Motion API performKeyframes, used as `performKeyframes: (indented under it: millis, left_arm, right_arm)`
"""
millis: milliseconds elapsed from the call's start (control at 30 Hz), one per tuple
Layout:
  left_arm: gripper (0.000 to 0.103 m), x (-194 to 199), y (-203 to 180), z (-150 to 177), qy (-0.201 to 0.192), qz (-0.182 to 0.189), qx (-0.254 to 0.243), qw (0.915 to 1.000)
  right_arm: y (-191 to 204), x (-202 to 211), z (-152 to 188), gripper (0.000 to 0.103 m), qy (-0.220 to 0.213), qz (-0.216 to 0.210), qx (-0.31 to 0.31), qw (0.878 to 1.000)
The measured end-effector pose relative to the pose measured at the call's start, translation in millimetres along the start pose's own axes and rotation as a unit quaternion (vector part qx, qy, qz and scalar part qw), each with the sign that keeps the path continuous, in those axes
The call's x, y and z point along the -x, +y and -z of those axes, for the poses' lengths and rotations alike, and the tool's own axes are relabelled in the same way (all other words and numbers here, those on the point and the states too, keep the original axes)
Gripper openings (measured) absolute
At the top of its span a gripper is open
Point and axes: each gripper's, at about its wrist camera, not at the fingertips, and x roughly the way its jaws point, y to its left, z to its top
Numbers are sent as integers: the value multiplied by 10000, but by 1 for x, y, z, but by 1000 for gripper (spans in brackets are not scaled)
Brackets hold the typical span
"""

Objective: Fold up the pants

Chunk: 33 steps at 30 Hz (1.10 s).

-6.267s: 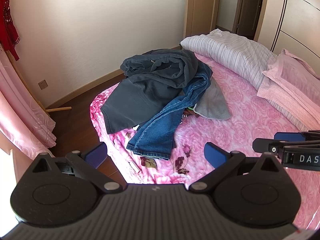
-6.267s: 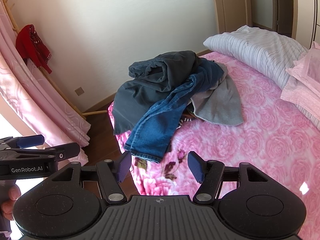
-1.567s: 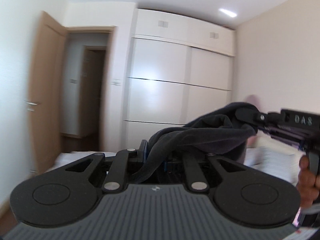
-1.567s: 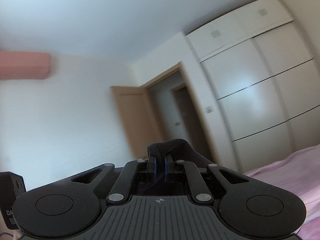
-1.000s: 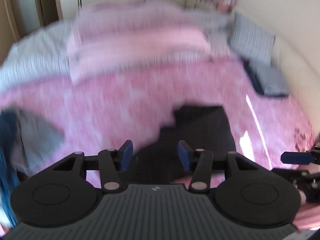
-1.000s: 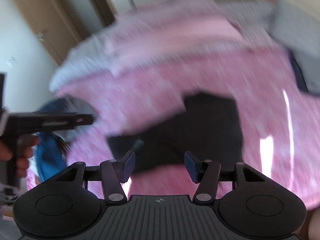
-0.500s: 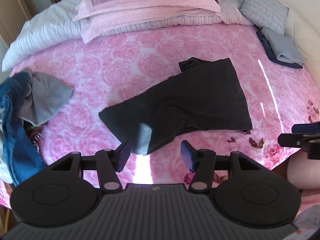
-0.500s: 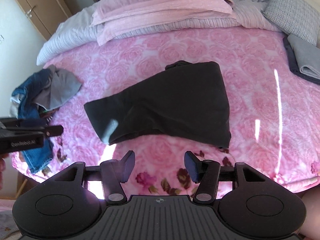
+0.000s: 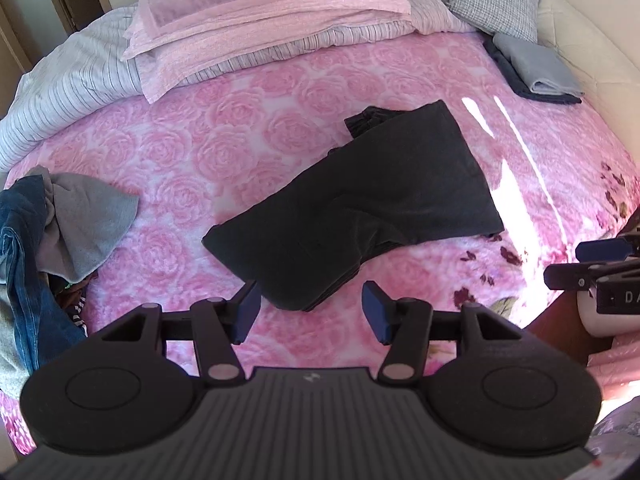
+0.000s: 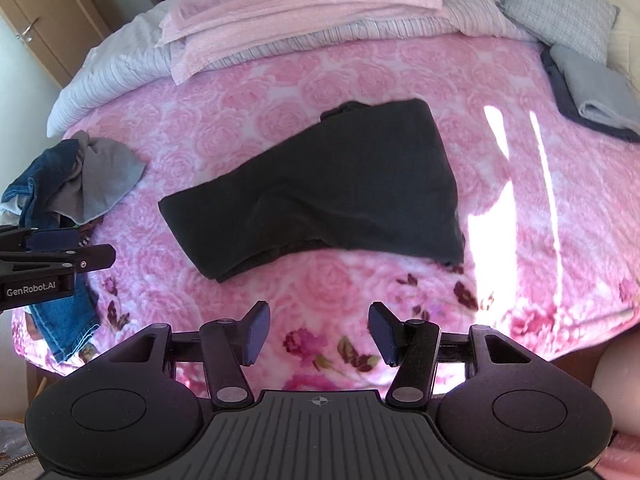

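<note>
At the far left of the bed the pile of unfolded clothes (image 9: 48, 240) sits by the edge, jeans and a grey piece tangled together. It is one garment lighter now: a few seconds ago the dark pants lay on top of it. My left gripper (image 9: 311, 312) hangs above the near edge, its fingers spread wide and holding nothing; a moment back they were clamped on that dark cloth while I lifted it clear. The pants (image 10: 320, 184) now lie in the middle of the pink rose bedspread (image 10: 360, 68), well apart from the pile, landed askew with the legs doubled over each other and a ridge across the middle. My right gripper (image 10: 318, 334) is likewise wide open and empty over the front of the bed. Further right, a folded stack (image 10: 592, 88) rests near the pillows. So the carry is done and the folding proper has not started; I judge the cloth needs smoothing flat first.
</note>
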Motion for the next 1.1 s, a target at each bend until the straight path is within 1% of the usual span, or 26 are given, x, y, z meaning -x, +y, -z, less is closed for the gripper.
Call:
performKeyframes:
  millis: [133,267,367,467,567,633,700,767,800,833,867,933,1000,1033,1067,1100]
  left_arm:
    - [52,-2,4,7,81,9,3,10000]
    - [52,-5,3,6,110,-29,19,9999]
    - [55,-10,0,2,95,-69,132,9998]
    - [57,-21,-3,-1,143,-131,318,9993]
    - [57,-36,-1,-3,310,-204,779,9963]
    - [57,-48,3,-3,404,-277,1166,9920]
    - [59,-60,11,-4,459,-394,1559,9859]
    - [64,-73,19,-5,480,-498,1971,9779]
    - [65,-79,24,-5,424,-533,2135,9746]
    - [65,-85,27,-5,368,-561,2210,9730]
    - [65,-92,30,-7,367,-585,2211,9728]
    - [66,-107,36,-14,336,-628,2058,9760]
    - [71,-121,41,-22,260,-661,1761,9818]
    - [77,-129,44,-28,227,-676,1575,9850]
    - [80,-138,46,-33,177,-671,1383,9879]
    - [81,-148,51,-38,136,-679,1169,9907]
  right_arm:
    - [-1,-3,2,52,35,-11,-79,10000]
    - [-7,-4,-1,52,20,-20,-43,10000]
    - [-19,-9,-6,52,61,7,-24,10000]
    - [-41,-15,-13,52,112,52,-18,9999]
    - [-73,-19,-22,52,135,139,-49,9998]
    - [-99,-23,-30,52,160,217,-97,9996]
    - [-127,-29,-39,52,201,303,-156,9992]
    - [-154,-37,-49,52,274,395,-176,9987]
    - [-168,-41,-55,52,301,459,-170,9983]
    - [-180,-45,-60,52,320,553,-156,9978]
    - [-191,-49,-65,52,338,670,-138,9971]
    - [-210,-56,-78,52,340,867,-86,9956]
    - [-223,-64,-90,52,285,977,-93,9948]
    - [-228,-68,-96,52,244,998,-131,9946]
    - [-232,-72,-104,52,195,988,-188,9947]
    - [-234,-78,-110,52,146,973,-262,9948]
